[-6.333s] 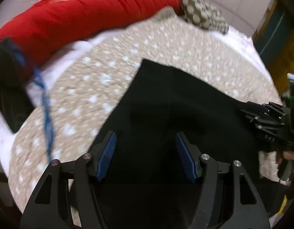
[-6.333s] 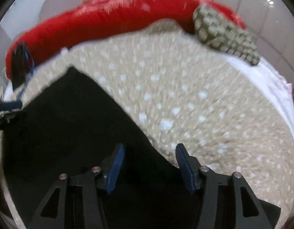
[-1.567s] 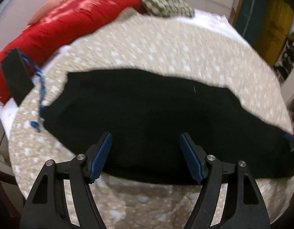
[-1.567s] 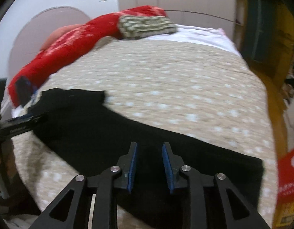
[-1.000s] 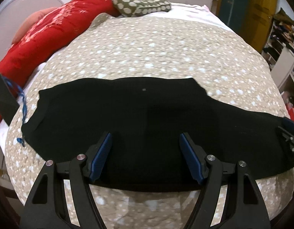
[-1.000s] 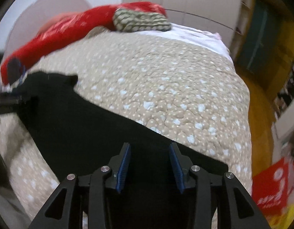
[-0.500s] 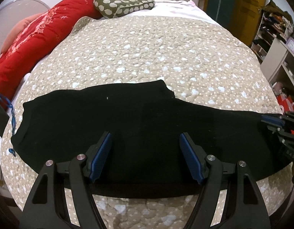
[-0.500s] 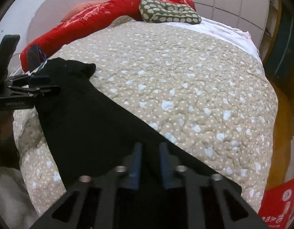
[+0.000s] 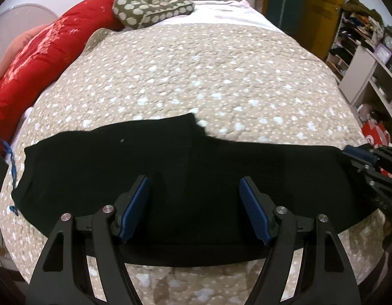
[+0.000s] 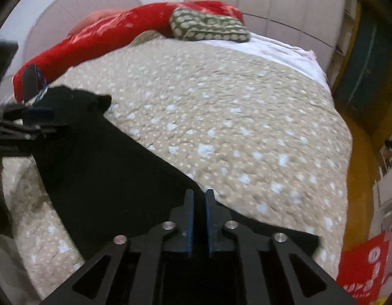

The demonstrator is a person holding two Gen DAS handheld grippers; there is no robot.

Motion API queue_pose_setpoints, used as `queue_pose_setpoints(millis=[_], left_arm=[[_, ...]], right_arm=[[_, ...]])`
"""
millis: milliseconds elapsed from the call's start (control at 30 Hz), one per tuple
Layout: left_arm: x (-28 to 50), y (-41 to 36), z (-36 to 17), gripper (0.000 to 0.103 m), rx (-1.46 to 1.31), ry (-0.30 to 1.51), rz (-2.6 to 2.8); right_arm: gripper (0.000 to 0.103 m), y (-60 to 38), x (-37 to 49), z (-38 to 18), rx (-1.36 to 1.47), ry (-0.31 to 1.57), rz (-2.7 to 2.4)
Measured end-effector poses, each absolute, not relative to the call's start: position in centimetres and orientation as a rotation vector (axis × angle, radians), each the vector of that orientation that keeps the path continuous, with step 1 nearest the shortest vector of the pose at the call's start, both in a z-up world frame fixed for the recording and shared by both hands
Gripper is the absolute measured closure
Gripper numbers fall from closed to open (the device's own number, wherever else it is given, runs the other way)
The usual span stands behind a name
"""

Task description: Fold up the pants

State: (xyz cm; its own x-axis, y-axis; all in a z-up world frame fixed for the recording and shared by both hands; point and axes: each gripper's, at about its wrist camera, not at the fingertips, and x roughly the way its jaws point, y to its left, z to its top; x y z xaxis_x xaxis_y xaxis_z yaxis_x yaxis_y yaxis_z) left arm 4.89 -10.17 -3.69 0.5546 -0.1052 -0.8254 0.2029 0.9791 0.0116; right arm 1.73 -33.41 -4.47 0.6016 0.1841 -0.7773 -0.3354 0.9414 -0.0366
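Now that the black pants (image 9: 185, 178) lie as a long band along the bed's near edge on the spotted quilt (image 9: 208, 76), the right gripper (image 10: 199, 218), parted a second ago, has clenched on the leg end, probably to start a fold; the left gripper (image 9: 193, 211) stays spread wide above the waist half, holding nothing.

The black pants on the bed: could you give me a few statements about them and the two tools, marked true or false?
1. The pants lie spread out on the spotted bedspread. True.
2. The left tool is clamped shut on the pants. False: its blue fingers stand wide apart above the cloth.
3. The right tool has its fingers closed at one end of the pants. True.
4. The green dotted pillow lies on top of the pants. False: it sits far off, beside the red blanket.
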Motion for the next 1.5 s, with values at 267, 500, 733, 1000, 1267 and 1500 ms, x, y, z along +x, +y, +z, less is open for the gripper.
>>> queue_pose_setpoints(millis=[267,500,733,1000,1267,1500], left_arm=[[4.9,-15.2,-3.4,0.030,0.150,0.960,-0.314],[4.6,-19.3,-4.8,0.030,0.202,0.995,-0.373],[4.7,-20.5,-4.7,0.030,0.208,0.999,-0.401],[5.8,-22.3,-4.1,0.030,0.174,1.033,-0.490],[6.8,-26.2,-4.2,0.030,0.214,1.059,-0.622],[6.6,-28.5,-4.0,0.030,0.256,1.048,-0.701]], right_arm=[[0.074,-38.8,-5.8,-4.0,0.064,0.883,0.136],[0.073,-41.4,-6.1,-5.1,0.163,0.880,-0.004],[0.067,-42.5,-8.5,-3.8,0.263,0.839,0.005],[0.057,-41.9,-9.4,-5.9,0.351,0.862,0.043],[0.056,-42.6,-10.7,-6.4,0.420,0.847,0.067],[0.055,-42.6,-10.5,-6.7,0.457,0.835,0.076]])
